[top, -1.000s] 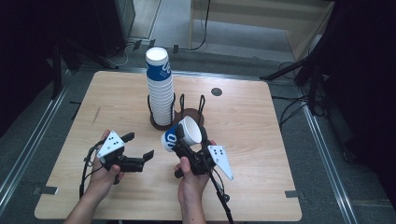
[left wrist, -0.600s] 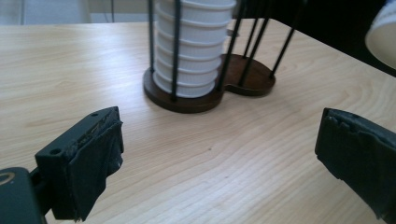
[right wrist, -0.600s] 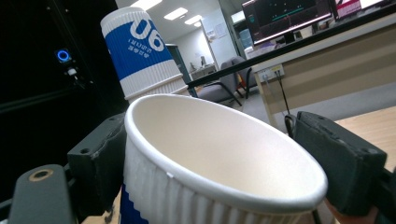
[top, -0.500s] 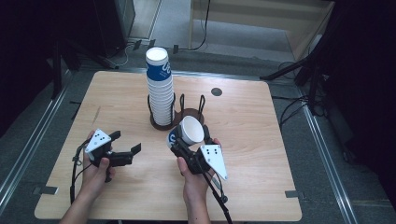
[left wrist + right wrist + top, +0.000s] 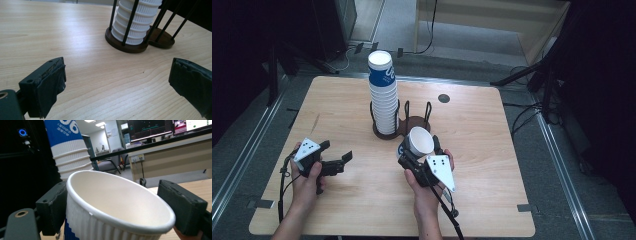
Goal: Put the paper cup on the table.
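The right gripper point(image 5: 414, 154) grips one paper cup point(image 5: 419, 141) near the middle of the table point(image 5: 492, 165), just in front of the cup stack point(image 5: 382, 95) in its holder point(image 5: 412, 124). The left gripper point(image 5: 343, 161) is wide open with nothing in it, near the table's left edge.

A lab or recording room set up inside an office space. The light wooden surface point(image 5: 362, 210) stood alone on grey carpet, flanked by metal floor rails point(image 5: 242, 165) and loose black cables point(image 5: 532, 117). Dark tripod legs point(image 5: 532, 75) and black equipment point(image 5: 324, 25) ringed the surface, with deep shadow on both sides. A pale wooden cabinet point(image 5: 492, 20) stood beyond. In the right gripper view, wall monitors point(image 5: 150, 128) showing graphs hung above a long desk point(image 5: 170, 162) fitted with power sockets point(image 5: 136, 158); office chairs point(image 5: 112, 162) and ceiling panel lights point(image 5: 100, 123) were behind. A blue ring light point(image 5: 22, 132) glowed on a device in the dark.
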A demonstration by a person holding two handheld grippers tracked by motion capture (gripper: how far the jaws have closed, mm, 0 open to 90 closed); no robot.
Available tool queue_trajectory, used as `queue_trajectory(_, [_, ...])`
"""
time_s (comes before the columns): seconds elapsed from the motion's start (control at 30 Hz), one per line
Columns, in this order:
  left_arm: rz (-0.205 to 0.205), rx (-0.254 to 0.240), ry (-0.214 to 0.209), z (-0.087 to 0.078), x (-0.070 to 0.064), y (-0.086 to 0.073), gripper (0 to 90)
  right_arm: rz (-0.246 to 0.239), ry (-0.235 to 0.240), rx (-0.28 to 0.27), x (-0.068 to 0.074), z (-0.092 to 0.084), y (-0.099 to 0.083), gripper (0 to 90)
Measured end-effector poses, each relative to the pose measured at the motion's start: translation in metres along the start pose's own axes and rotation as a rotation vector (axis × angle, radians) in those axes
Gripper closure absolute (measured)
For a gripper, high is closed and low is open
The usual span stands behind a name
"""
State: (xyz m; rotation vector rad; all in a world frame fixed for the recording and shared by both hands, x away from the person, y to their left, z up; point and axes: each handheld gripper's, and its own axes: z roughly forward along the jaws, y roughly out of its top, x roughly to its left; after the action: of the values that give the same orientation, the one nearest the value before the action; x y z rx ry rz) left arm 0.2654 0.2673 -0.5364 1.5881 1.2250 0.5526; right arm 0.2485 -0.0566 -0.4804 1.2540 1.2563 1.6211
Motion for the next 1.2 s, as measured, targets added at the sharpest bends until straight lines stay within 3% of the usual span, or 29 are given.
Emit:
queue_trajectory(0.17, [-0.016,0.008,0.009,0.005,0.004,-0.006,2.1,-0.032,-0.02,0.009,-0.008,0.001,0.001,14.0])
queue_trajectory(0.27, [-0.005,0.018,0.021,0.008,0.005,-0.01,2.1,-0.058,-0.029,0.009,-0.012,0.002,0.001,13.9])
queue_trajectory(0.4, [-0.005,-0.002,0.026,0.008,0.006,-0.01,2.1,-0.08,-0.04,0.021,-0.02,0.004,0.0,13.9])
queue_trajectory(0.6, [-0.004,-0.026,0.021,0.006,0.006,-0.012,2.1,-0.117,-0.061,0.035,-0.037,0.011,0.003,13.9])
queue_trajectory(0.77, [-0.007,-0.028,0.028,0.006,0.005,-0.012,2.1,-0.175,-0.092,0.048,-0.054,0.017,0.004,13.8])
queue_trajectory(0.9, [-0.03,-0.032,0.019,0.006,0.007,-0.012,2.2,-0.178,-0.105,0.058,-0.069,0.022,0.007,13.8])
queue_trajectory(1.2, [-0.027,-0.036,0.02,0.006,0.007,-0.012,2.2,-0.199,-0.144,0.071,-0.097,0.038,0.006,13.7])
